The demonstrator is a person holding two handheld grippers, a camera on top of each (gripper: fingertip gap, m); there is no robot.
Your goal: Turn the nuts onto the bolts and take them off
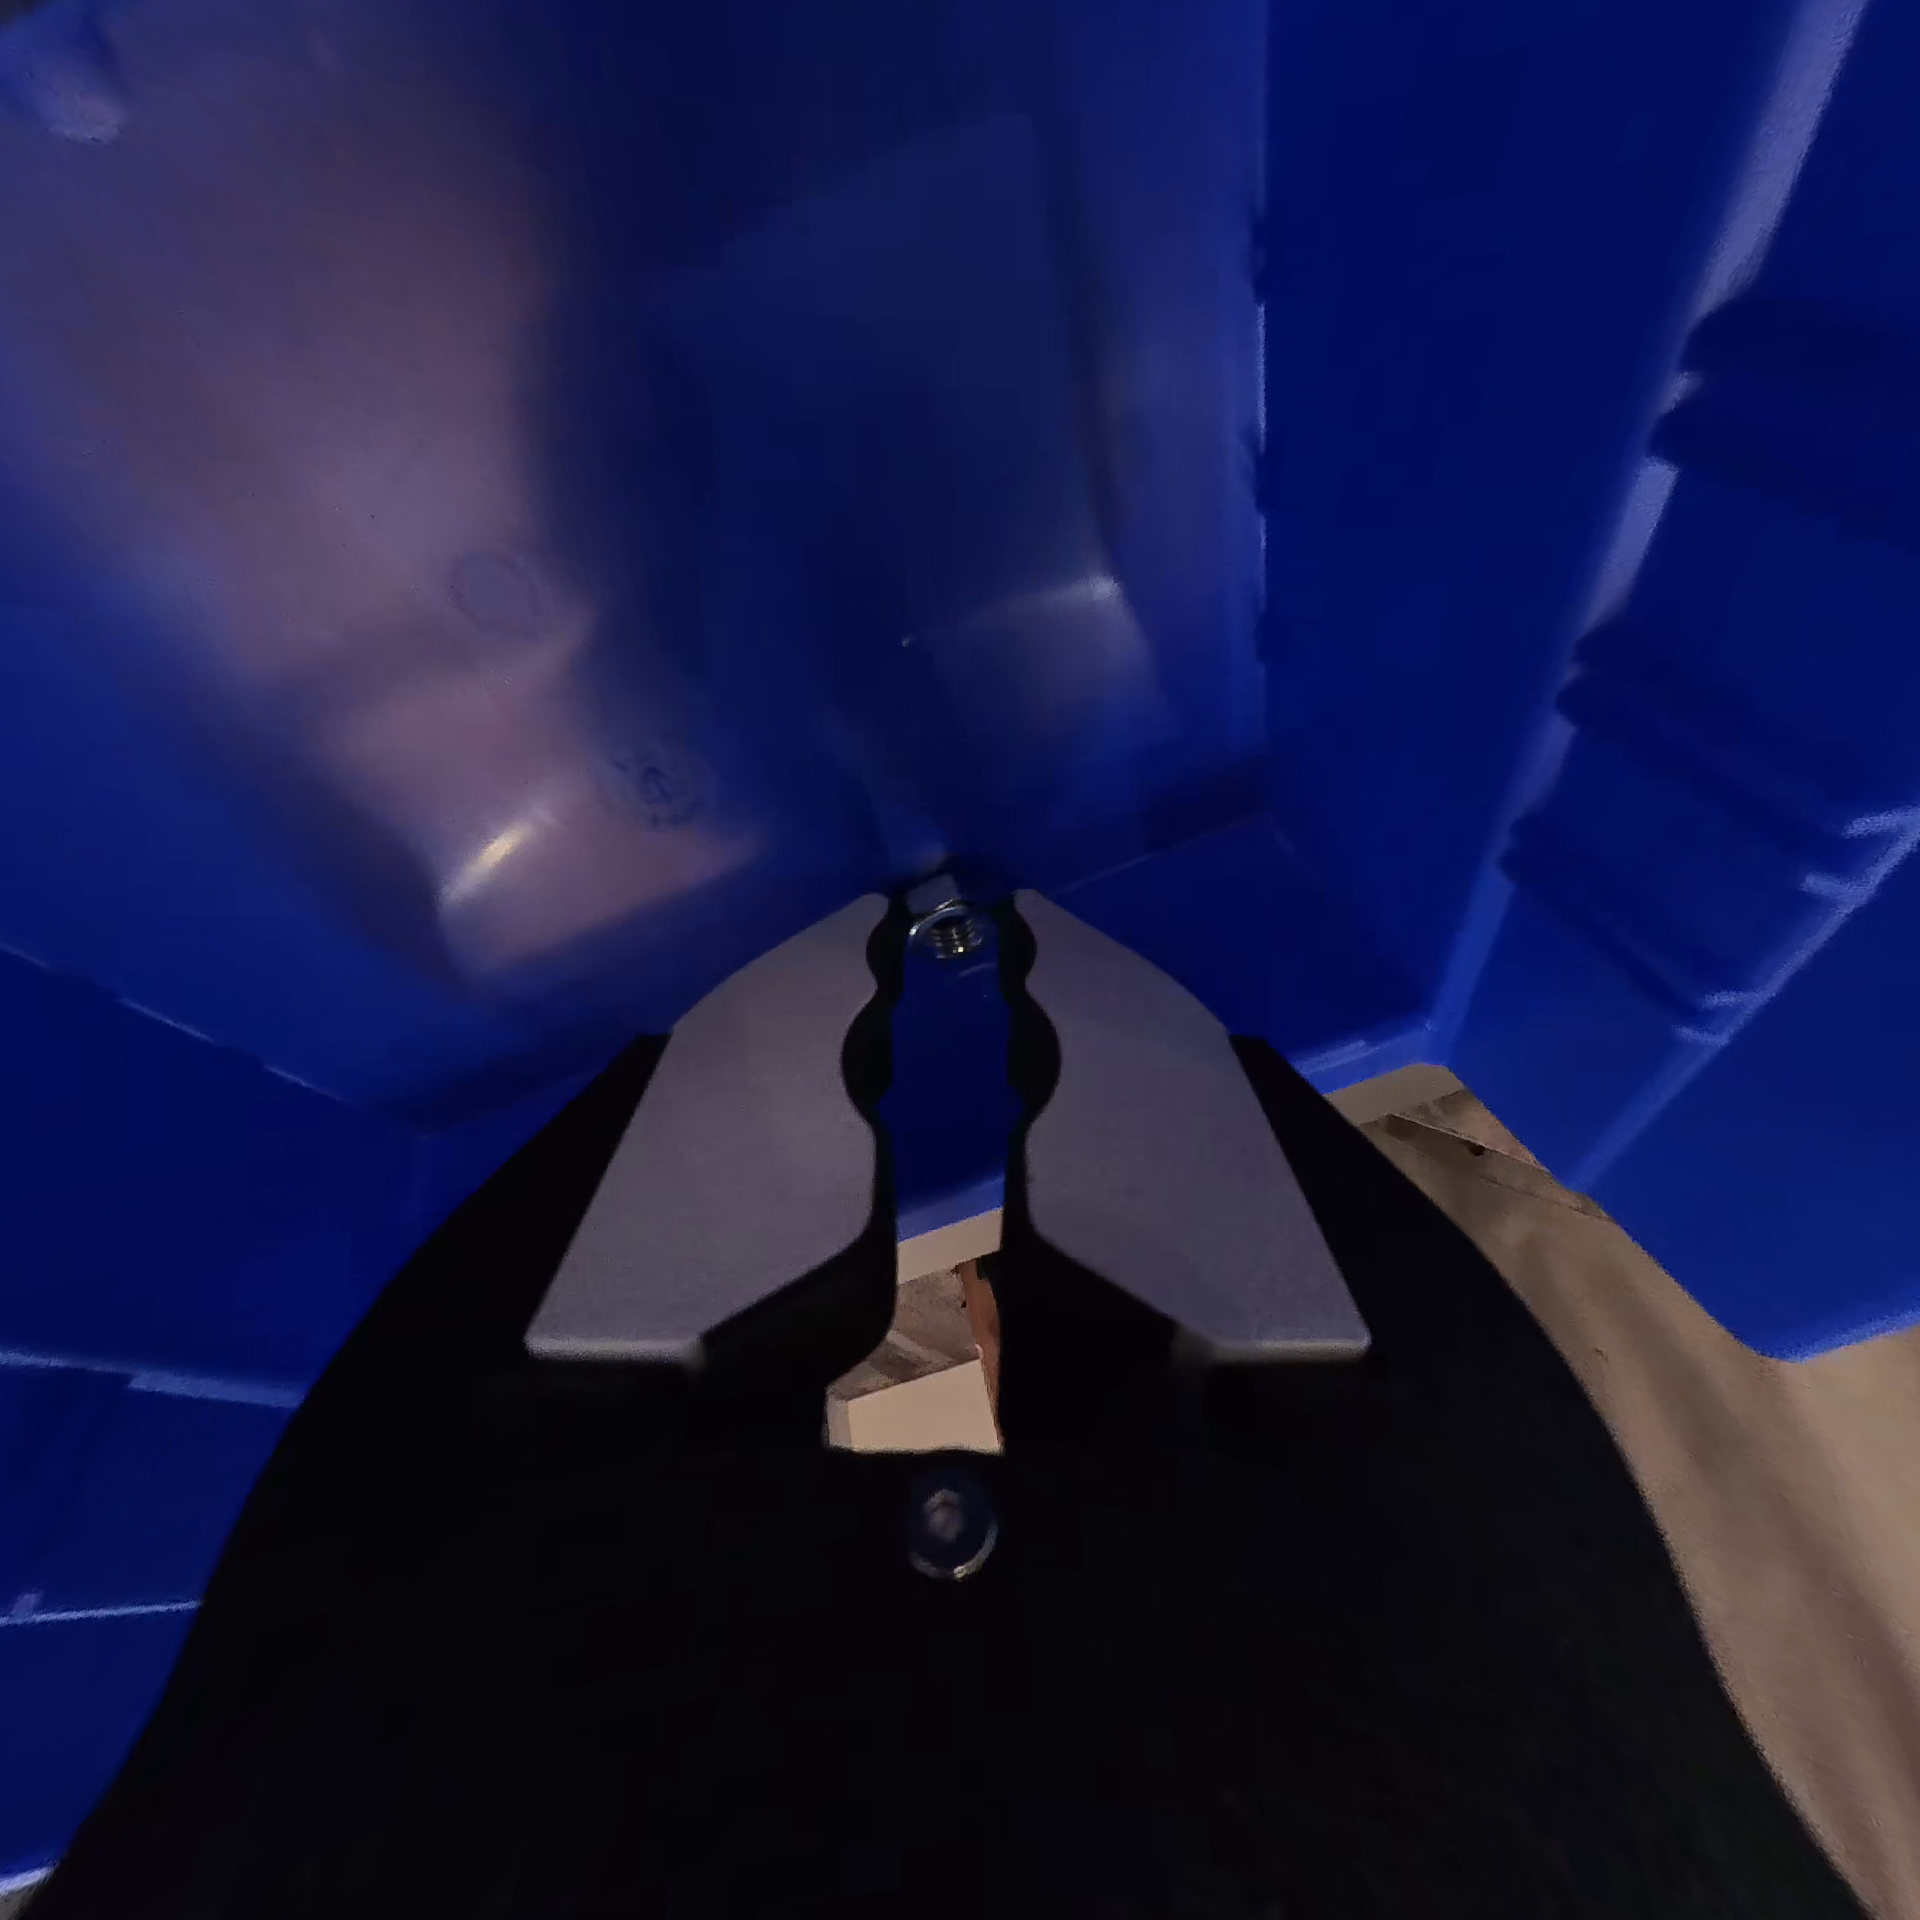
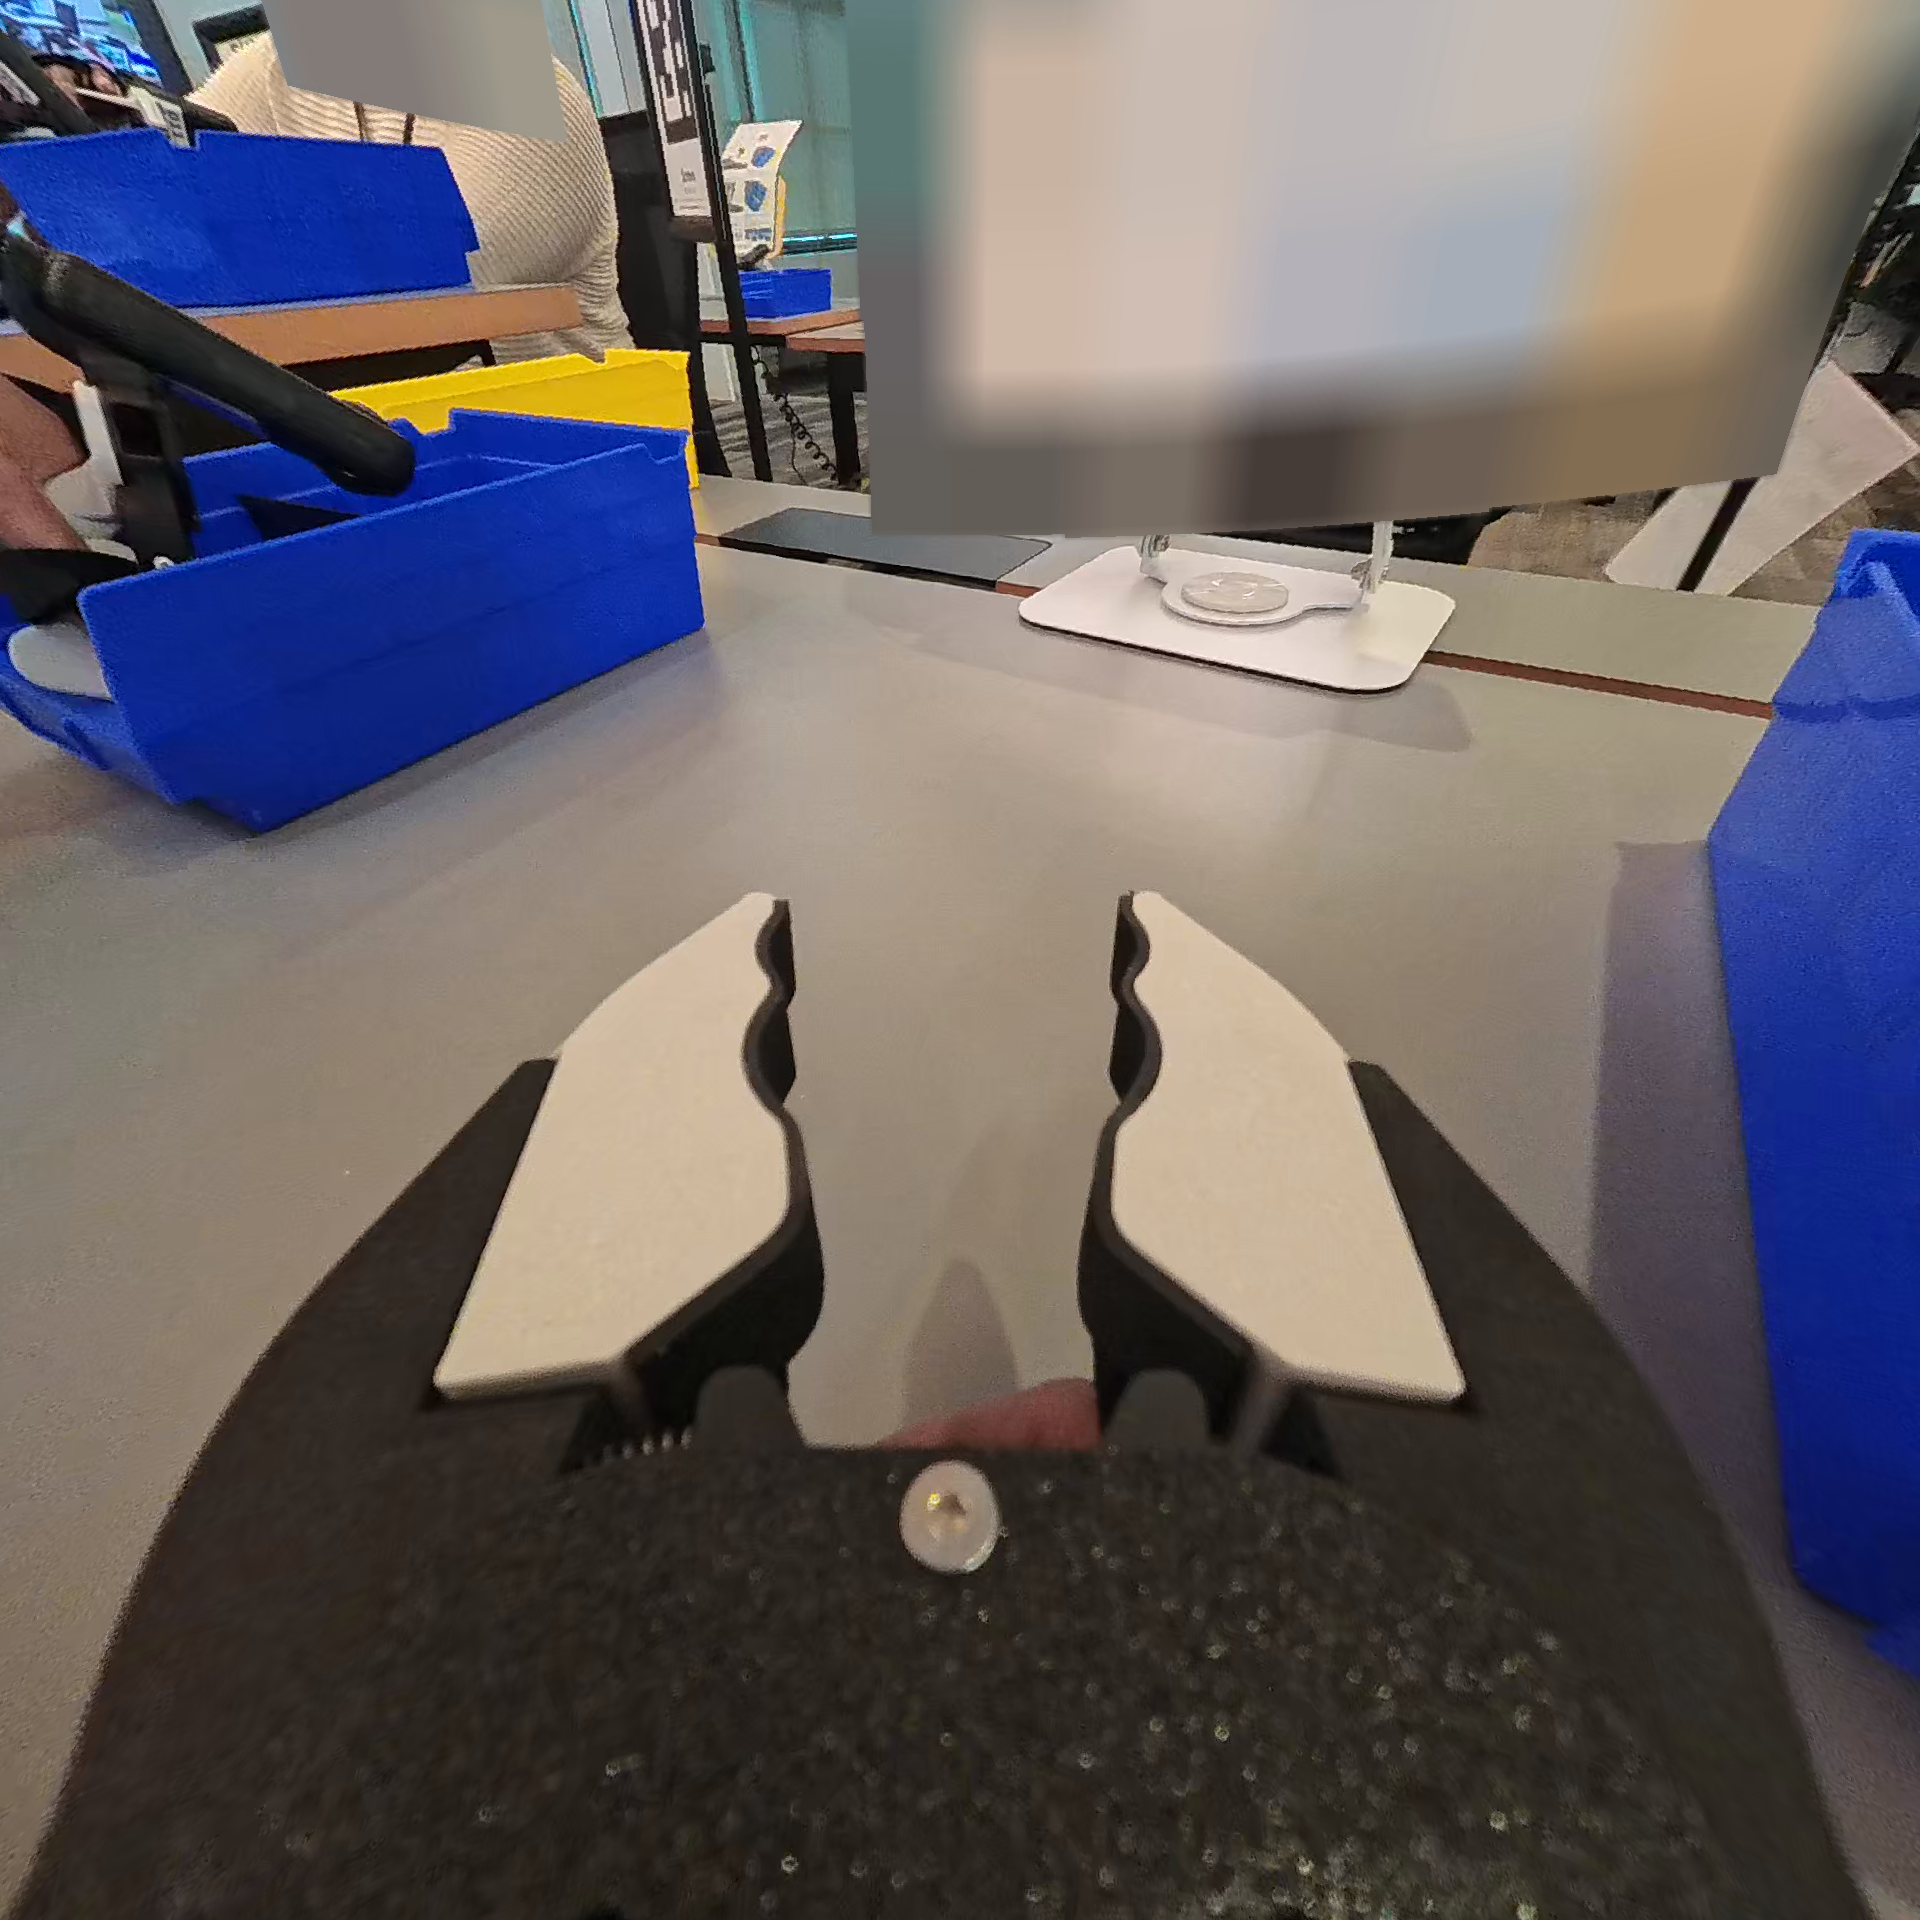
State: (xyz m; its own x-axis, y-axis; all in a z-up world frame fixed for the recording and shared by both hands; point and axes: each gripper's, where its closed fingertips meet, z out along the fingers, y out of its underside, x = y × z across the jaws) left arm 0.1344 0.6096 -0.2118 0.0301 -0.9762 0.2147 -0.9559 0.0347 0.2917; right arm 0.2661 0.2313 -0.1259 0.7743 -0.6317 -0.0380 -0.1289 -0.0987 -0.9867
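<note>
In the left wrist view my left gripper (image 1: 948,920) reaches down into a blue bin (image 1: 623,468) and is shut on a small silver nut (image 1: 948,928) held at its fingertips, close to the bin's floor. In the right wrist view my right gripper (image 2: 951,914) is open and empty, hovering over the grey table (image 2: 935,790). The left gripper's black body (image 2: 208,353) shows at the far left, dipping into the tilted blue bin (image 2: 416,644). No bolt is in view.
A yellow bin (image 2: 582,390) stands behind the tilted blue one. Another blue bin (image 2: 1829,1039) stands at the right edge. A white monitor stand (image 2: 1236,623) sits at the back of the table. A person in a light sweater (image 2: 551,208) sits behind a further desk. About 40 centimeters separates my left fingertips from my right.
</note>
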